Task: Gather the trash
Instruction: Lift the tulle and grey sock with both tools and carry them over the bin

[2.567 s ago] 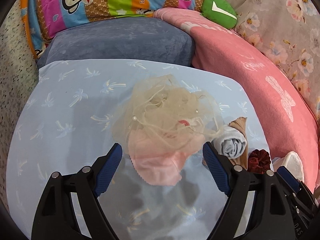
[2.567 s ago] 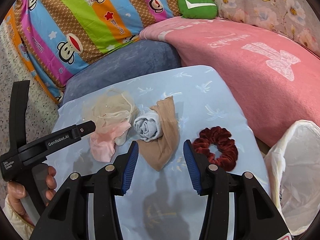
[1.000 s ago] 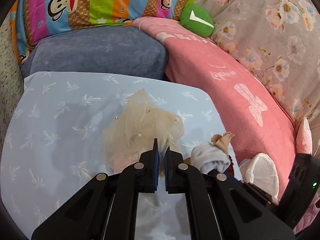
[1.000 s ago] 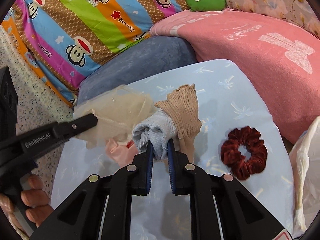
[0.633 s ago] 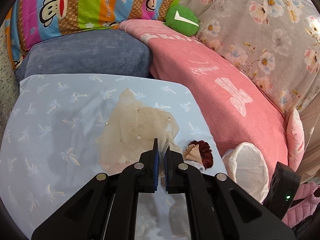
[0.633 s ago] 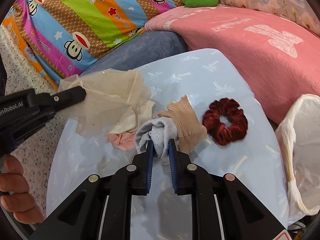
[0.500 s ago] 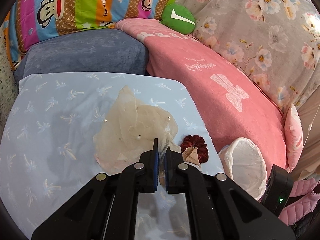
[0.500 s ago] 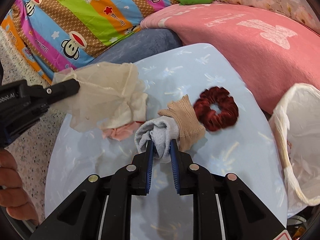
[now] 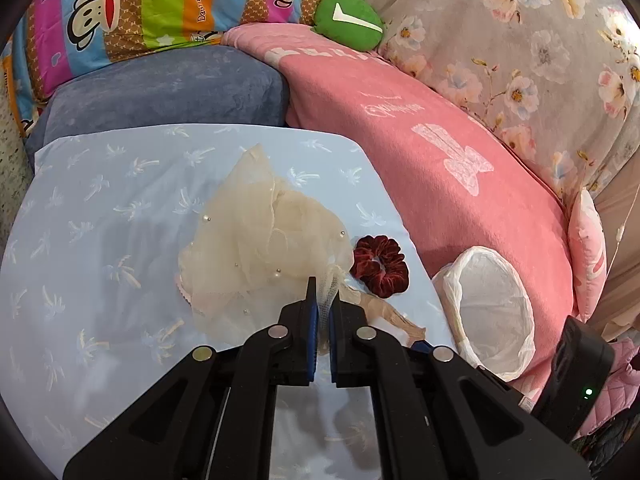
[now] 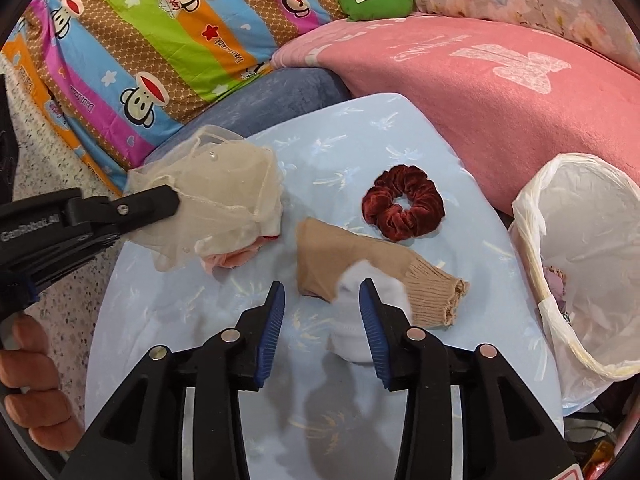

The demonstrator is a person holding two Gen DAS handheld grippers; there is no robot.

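The left gripper (image 9: 323,294) pinches the beige net (image 9: 260,248) tight. The right gripper (image 10: 322,304) is opening, dropping the pale sock (image 10: 360,312). Next, the net goes to the bag (image 10: 576,264).

A low surface covered in pale blue cloth with a palm-tree print (image 9: 100,208) stands against a sofa. Behind it lie a blue-grey plush cushion (image 9: 168,88) and a pink blanket with a white bow motif (image 9: 440,152). A striped cartoon-monkey quilt (image 10: 152,40) and a floral grey-beige fabric (image 9: 520,40) drape the back, with a small green pillow (image 9: 346,20) between them. Speckled floor (image 10: 64,288) shows at left
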